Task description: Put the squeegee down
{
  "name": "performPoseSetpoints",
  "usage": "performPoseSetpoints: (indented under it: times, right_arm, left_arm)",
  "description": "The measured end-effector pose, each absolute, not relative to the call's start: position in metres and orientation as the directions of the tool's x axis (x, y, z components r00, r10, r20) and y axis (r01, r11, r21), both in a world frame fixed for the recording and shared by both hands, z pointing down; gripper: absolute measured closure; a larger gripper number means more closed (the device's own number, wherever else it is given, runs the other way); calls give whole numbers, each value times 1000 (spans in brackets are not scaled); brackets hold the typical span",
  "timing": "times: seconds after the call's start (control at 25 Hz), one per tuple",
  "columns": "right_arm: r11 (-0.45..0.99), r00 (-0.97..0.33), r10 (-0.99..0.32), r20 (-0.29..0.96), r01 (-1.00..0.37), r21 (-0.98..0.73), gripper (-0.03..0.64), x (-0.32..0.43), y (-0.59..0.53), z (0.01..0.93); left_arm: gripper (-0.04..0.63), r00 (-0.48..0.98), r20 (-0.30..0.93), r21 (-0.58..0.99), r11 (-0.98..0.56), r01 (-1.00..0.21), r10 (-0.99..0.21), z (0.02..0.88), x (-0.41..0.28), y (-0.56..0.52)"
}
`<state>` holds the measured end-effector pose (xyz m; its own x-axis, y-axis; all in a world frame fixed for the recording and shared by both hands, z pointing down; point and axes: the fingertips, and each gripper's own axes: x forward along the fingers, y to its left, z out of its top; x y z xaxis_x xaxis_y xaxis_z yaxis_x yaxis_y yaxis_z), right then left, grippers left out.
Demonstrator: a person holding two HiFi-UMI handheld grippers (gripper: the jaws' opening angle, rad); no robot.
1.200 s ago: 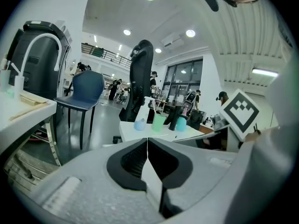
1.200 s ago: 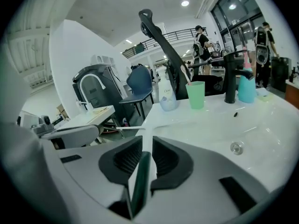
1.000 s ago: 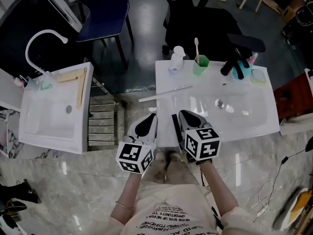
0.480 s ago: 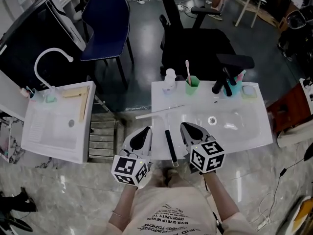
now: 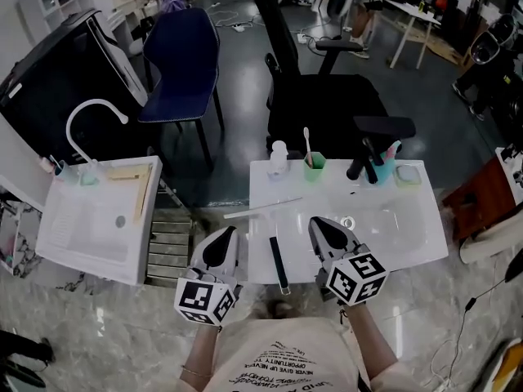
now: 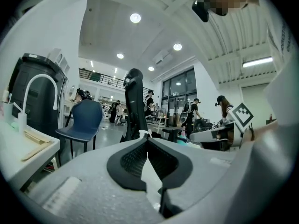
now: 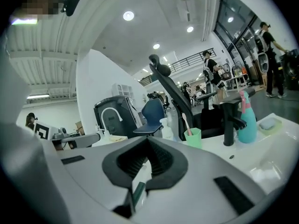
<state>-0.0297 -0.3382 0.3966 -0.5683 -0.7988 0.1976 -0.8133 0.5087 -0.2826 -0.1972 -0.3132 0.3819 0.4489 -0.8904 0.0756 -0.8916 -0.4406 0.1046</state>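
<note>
The squeegee lies flat on the white sink counter (image 5: 409, 237), its pale blade (image 5: 263, 209) across the back and its dark handle (image 5: 278, 265) pointing toward me. My left gripper (image 5: 223, 240) hovers shut just left of the handle, apart from it. My right gripper (image 5: 319, 228) hovers shut just right of it, also holding nothing. In the left gripper view the left gripper (image 6: 147, 140) has its pads meeting at the tip. In the right gripper view the right gripper (image 7: 148, 139) is likewise closed, with a strip of the handle (image 7: 137, 193) showing below it.
A white bottle (image 5: 279, 157), a green cup with a toothbrush (image 5: 313, 162), a black faucet (image 5: 360, 160), a teal bottle (image 5: 383, 170) and a soap dish (image 5: 406, 175) line the counter's back. A black office chair (image 5: 327, 96) stands behind. A second sink (image 5: 90, 219) is at left.
Both grippers have risen and drawn back toward me from the counter. The squeegee stays lying on the counter between them.
</note>
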Motion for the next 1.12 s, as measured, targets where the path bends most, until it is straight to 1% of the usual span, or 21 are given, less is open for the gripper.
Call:
performPoseSetpoints:
  times: [0.24,0.4,0.8,1.12]
  right_arm:
    - [495,-550,-826,124,-813,-307,614,-12,-335,384]
    - [495,-534,-842,79,-822,-281,614,-5,-332,374]
    - [487,-516,-855,48,-832,-266,615,2,-331,366]
    - [449,-477,-878,39,-850,-277,614,14,-332,368]
  left_arm:
    - [572,425,29,83,-421,-903,-905,369,-203,-309]
    - [572,395,12,71,-393,-917,-919,365,-210,-309]
    - [572,355,11,69,-354,-933,-935,366,-213,-303]
    - [572,337,19,67,-335,-940,-941,368,-214,-302]
